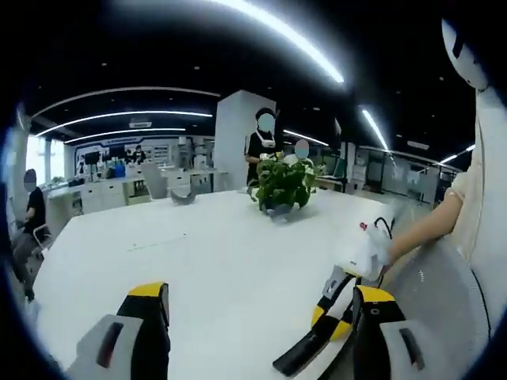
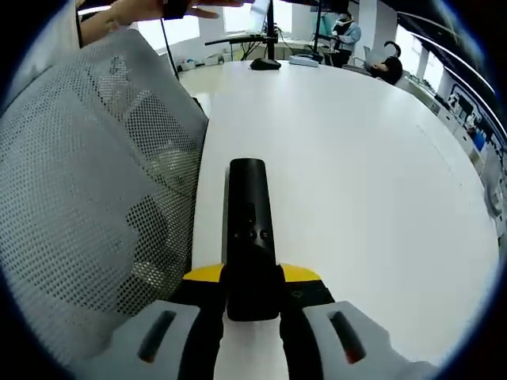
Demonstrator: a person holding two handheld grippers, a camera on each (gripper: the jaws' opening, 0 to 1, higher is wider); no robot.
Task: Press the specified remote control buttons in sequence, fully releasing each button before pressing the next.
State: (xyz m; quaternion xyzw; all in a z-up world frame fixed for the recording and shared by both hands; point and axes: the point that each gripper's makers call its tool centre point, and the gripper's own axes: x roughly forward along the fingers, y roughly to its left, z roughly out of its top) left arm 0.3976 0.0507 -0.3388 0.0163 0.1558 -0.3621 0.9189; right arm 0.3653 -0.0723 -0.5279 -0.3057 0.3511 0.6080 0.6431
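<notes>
2 grippers, 1 remote control. Right gripper [image 2: 252, 313]: jaws closed on the near end of the black remote control [image 2: 248, 229], yellow pads against its 2 long sides. Remote points straight ahead above the white table [image 2: 356, 182], button face up; a row of small buttons is readable near mid-length, labels too small to read.

Left gripper [image 1: 261, 324]: jaws spread wide, nothing between them, hovering over the table surface [image 1: 198, 261]. The right gripper [image 1: 337, 305] enters from the right of the left gripper view, with the remote [image 1: 305, 352] projecting from it, black and slanted, held by a gloved hand [image 1: 368, 249].

Edges and room: the remote lies close to the table's near edge, beside 1 grey mesh chair back [image 2: 95, 182]. Ahead of the remote the tabletop is wide and bare as far as a laptop and stand [image 2: 265, 36] at the far end. In the left gripper view 1 potted plant [image 1: 281, 186] stands near the table's middle, well apart from both grippers.

People: at least 3 in the background, 1 seated at far left [image 1: 33, 210].
</notes>
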